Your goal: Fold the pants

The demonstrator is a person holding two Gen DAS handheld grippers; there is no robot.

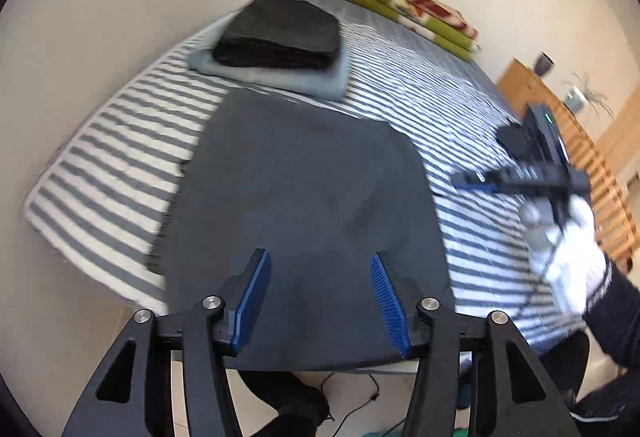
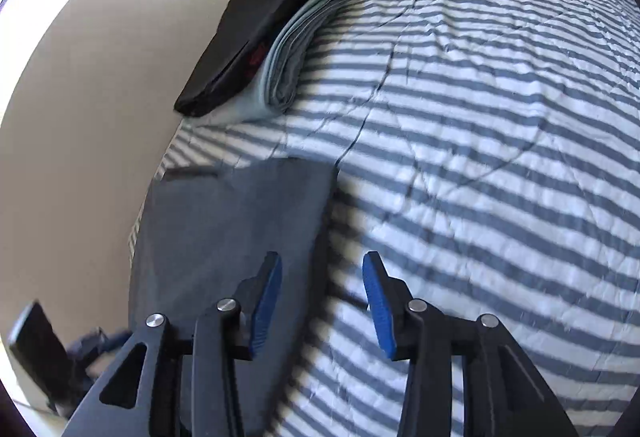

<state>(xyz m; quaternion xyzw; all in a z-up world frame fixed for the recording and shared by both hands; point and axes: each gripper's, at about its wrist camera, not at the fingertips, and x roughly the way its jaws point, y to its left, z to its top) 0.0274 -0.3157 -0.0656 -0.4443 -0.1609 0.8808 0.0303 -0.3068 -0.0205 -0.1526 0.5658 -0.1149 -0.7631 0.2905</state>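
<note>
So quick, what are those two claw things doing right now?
Left gripper: fingers open, holding nothing, over the dark pants.
Right gripper: fingers open, holding nothing.

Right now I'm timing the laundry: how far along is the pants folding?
Done: black pants stacked on a folded blue garment. In hand: nothing; the left gripper and right gripper are open, empty, above the grey pants, already folded into a flat panel on the bed. Left: probably another fold, then stacking.

Folded stack (image 1: 276, 41) blocks far side; bedspread (image 2: 500, 157) rightward open.
</note>
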